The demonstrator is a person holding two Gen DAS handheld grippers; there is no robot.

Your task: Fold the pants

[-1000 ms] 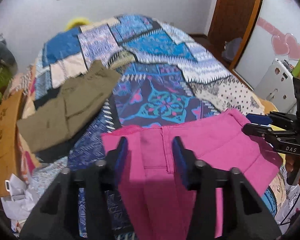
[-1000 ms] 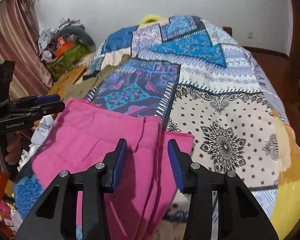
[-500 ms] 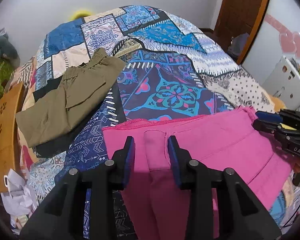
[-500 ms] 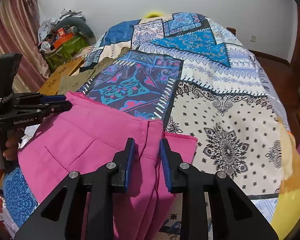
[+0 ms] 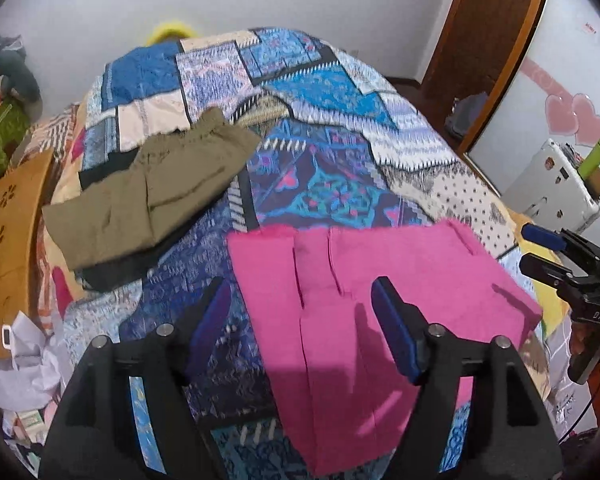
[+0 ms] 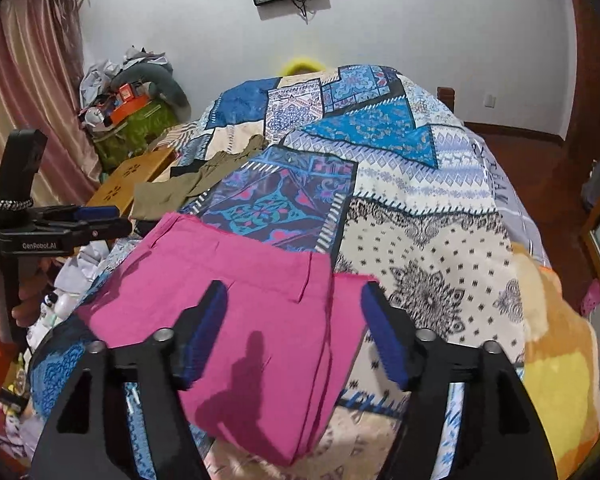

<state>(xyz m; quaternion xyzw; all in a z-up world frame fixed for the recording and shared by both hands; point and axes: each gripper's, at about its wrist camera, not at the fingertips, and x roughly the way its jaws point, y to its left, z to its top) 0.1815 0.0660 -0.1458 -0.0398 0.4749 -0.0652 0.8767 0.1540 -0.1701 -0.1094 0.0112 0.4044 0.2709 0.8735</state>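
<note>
The pink pants (image 5: pixel 364 292) lie folded flat on the near part of the patchwork bed; they also show in the right wrist view (image 6: pixel 244 300). My left gripper (image 5: pixel 300 312) is open and empty, hovering above the pants' left part. My right gripper (image 6: pixel 296 320) is open and empty above the pants' right edge. Each gripper shows in the other's view: the right one (image 5: pixel 540 248) at the far right, the left one (image 6: pixel 100 220) at the far left.
Folded olive pants (image 5: pixel 148 196) lie on the bed's left side, on a black garment. The patchwork quilt (image 6: pixel 400 184) covers the bed. A wooden board (image 5: pixel 4 240) and clutter stand left of the bed. A white case (image 5: pixel 556 188) and a door stand right.
Both grippers opened wide and let go of the pink pants, which now lie flat on the bed. Both grippers drew back and up a little.
</note>
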